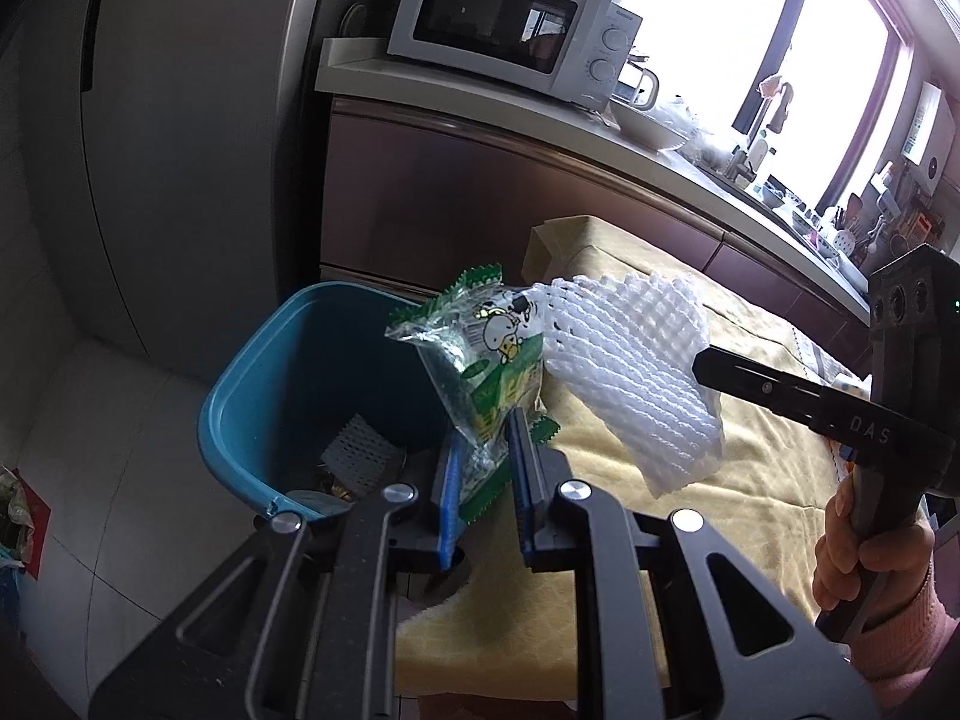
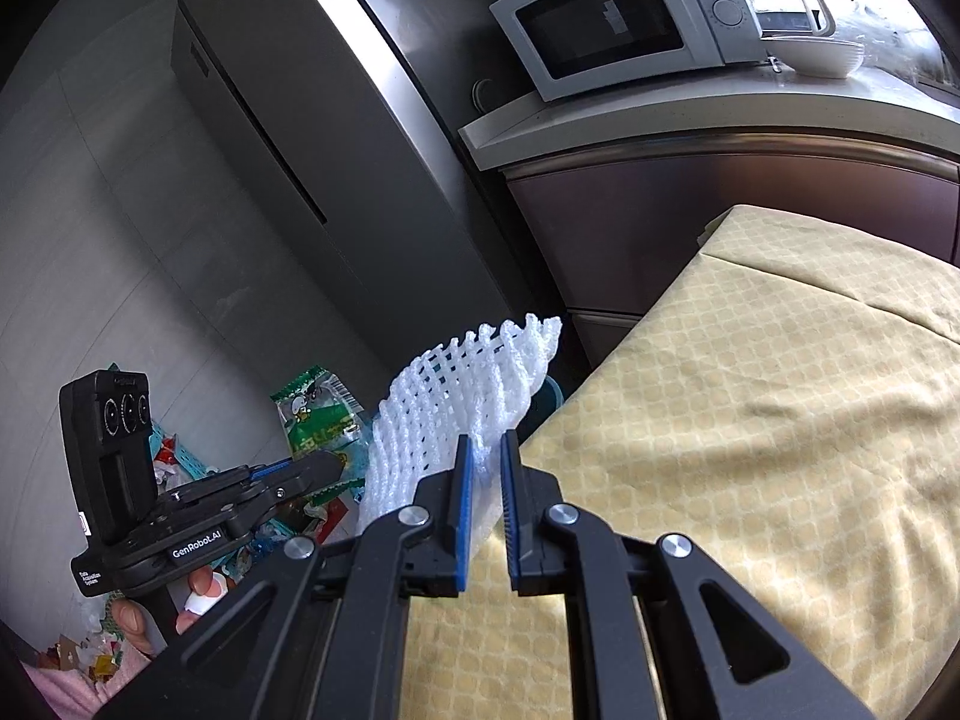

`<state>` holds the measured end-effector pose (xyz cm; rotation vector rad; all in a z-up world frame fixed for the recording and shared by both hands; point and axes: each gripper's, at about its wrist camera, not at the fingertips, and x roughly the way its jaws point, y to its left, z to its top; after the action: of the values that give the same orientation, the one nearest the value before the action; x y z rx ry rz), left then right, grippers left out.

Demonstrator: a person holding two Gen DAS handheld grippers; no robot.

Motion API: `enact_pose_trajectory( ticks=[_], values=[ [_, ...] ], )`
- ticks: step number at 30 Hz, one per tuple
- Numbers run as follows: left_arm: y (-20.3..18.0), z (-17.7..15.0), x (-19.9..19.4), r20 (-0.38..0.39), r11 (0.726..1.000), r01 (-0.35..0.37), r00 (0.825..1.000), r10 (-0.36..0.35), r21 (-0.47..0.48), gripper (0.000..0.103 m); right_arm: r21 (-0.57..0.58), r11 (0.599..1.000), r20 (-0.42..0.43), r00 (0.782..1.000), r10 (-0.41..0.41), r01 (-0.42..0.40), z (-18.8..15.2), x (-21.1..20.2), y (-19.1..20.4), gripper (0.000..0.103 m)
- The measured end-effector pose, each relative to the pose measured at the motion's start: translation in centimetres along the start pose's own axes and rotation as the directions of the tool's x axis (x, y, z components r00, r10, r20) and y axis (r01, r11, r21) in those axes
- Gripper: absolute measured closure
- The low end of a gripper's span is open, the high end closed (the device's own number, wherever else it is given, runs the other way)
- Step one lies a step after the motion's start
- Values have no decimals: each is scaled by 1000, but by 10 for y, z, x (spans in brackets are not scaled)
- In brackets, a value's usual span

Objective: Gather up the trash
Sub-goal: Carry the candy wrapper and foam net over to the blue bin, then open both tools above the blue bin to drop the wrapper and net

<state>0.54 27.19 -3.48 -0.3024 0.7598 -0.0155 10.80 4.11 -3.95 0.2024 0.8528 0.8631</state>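
My left gripper [image 1: 486,438] is shut on a green and clear snack wrapper [image 1: 480,354] with a cartoon dog on it, held up over the near rim of a blue waste bin [image 1: 270,384]. The bin stands on the floor at the table's left end and holds a piece of grey foam net and other scraps. My right gripper [image 2: 483,450] is shut on a white foam fruit net [image 2: 456,402], which hangs above the table's left edge. In the left wrist view that net [image 1: 636,360] sits just right of the wrapper, held by the right gripper [image 1: 708,366].
A yellow patterned tablecloth [image 2: 750,420] covers the table on the right. Behind stand a steel fridge [image 2: 336,150], a white microwave [image 1: 510,18] on a counter with a bowl and kettle, and brown cabinets. Litter lies on the floor at the far left [image 2: 90,654].
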Motion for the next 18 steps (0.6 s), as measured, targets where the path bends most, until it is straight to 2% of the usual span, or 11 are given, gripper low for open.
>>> enact_pose_trajectory(
  ticks=[18],
  values=[
    [42,-3,36,-63,995,-79,995,75,-57,87,-30,999,-94,995,-43,40,17,65,4,95]
  ],
)
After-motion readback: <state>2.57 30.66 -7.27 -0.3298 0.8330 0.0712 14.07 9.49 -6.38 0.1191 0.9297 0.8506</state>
